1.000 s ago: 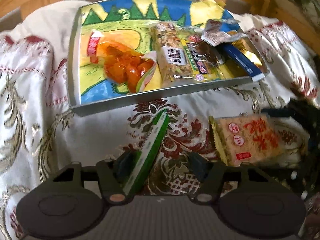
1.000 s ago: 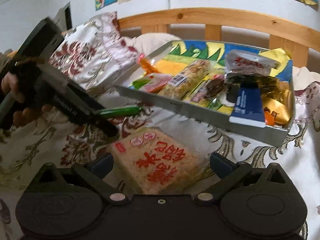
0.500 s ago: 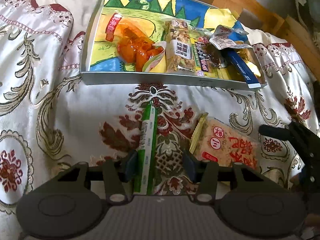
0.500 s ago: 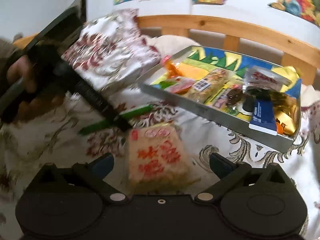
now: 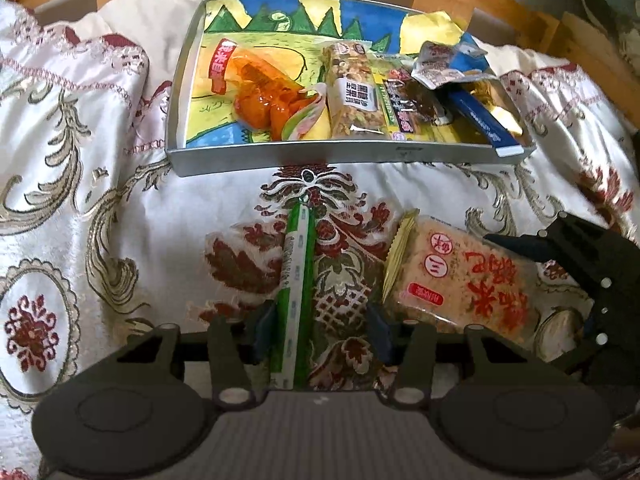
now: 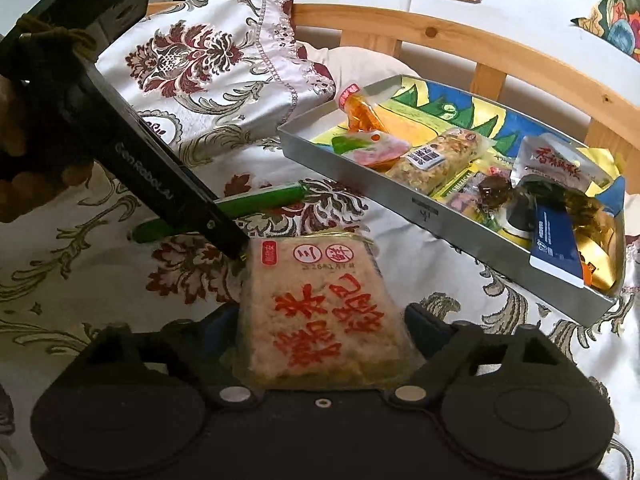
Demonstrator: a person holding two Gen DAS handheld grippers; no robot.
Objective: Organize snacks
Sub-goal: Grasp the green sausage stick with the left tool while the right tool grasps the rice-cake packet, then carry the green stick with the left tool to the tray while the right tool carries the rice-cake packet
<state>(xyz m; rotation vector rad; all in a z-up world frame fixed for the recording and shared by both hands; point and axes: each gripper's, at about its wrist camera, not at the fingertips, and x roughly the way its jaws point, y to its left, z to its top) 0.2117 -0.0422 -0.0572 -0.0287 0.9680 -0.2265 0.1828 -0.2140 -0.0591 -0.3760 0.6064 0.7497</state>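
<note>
A thin green stick pack (image 5: 298, 280) lies on the patterned bed cover between the fingers of my left gripper (image 5: 320, 330). It sits close to the left pad, well clear of the right one, while the jaws are closing. A square rice cracker pack (image 6: 320, 300) with red characters lies between the fingers of my right gripper (image 6: 322, 320). These jaws are closing too, their pads at the pack's sides without a clear squeeze. In the right wrist view the left gripper's fingers (image 6: 168, 196) slant down over the green stick (image 6: 260, 200). Beyond both stands a metal tray (image 5: 320, 156) of snacks.
The tray (image 6: 400, 204) holds an orange candy bag (image 5: 260, 88), a nut bar (image 5: 352, 92), a blue pack (image 5: 480, 116) and several other wrappers, mostly on its right. A wooden bed rail (image 5: 480, 4) runs behind it. A patterned pillow (image 6: 224, 60) lies at the left.
The left jaws have narrowed around the green stick, which now lies straight between them. The right gripper has slid forward over the rice cracker pack and its jaws have come in.
</note>
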